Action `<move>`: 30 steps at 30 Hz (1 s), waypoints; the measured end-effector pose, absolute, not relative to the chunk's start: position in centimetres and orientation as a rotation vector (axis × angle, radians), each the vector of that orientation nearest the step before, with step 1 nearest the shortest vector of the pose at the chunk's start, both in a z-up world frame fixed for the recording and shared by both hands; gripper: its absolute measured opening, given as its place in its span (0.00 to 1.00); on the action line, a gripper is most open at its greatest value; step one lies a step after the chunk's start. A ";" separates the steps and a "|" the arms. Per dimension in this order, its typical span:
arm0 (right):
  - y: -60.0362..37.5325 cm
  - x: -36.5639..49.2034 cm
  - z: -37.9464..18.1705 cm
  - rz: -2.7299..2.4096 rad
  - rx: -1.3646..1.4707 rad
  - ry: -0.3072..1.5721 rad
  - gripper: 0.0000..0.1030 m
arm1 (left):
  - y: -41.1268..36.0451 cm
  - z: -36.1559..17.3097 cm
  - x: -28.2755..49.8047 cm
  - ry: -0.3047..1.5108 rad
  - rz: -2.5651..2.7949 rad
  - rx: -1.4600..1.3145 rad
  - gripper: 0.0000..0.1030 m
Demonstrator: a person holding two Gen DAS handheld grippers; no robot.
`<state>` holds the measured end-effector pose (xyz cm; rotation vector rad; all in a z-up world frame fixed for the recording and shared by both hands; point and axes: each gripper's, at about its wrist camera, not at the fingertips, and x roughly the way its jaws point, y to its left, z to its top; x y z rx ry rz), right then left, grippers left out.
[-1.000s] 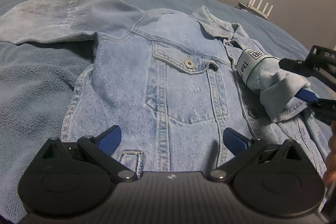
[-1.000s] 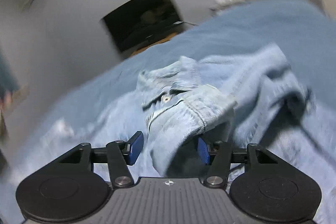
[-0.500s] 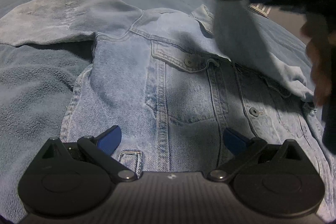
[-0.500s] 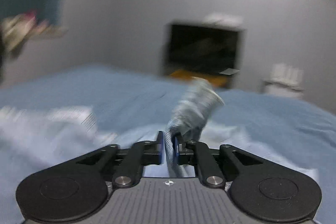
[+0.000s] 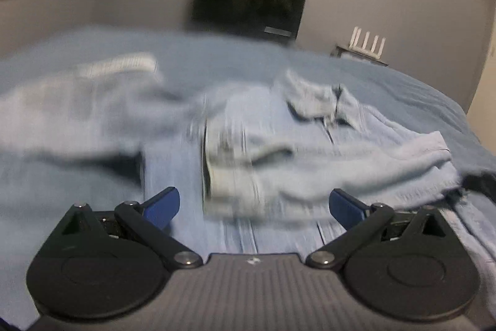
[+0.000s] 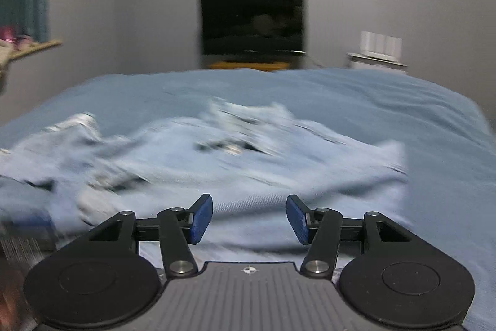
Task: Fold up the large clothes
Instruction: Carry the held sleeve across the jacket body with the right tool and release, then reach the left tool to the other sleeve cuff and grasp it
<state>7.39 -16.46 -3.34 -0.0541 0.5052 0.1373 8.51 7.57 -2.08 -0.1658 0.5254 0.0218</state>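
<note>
The wide bed with a blue fleece blanket (image 6: 387,101) fills most of both views, and its far edge runs in a curve below the grey wall; on the right side of the right wrist view the blanket lies bare up to this edge, and in the left wrist view bare blanket (image 5: 403,89) shows also behind the garment and at the lower left. The light blue denim jacket (image 5: 310,151) lies spread on the blanket in the middle of the bed, with its collar toward the far edge; one sleeve stretches out to the left in the left wrist view, and the other sleeve is folded across the chest, its cuff end near the middle of the garment. Both pictures are blurred, so seams and buttons are hard to read. In the right wrist view the jacket (image 6: 248,169) reaches from the left border almost to the right third of the bed. Behind the bed a dark flat television screen (image 6: 252,22) stands against the wall, and to the right of it a small white router with upright antennas (image 5: 367,43) sits on a shelf. The left gripper (image 5: 253,204) hovers over the lower part of the jacket with its blue-padded fingers spread wide, holding nothing. The right gripper (image 6: 249,217) has its fingers parted less widely, also with nothing between them, just above the denim.
</note>
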 end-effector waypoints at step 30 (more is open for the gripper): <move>-26.5 13.9 -9.0 -0.162 -0.078 0.696 0.46 | 8.6 -5.2 12.2 0.669 -0.010 -0.157 0.36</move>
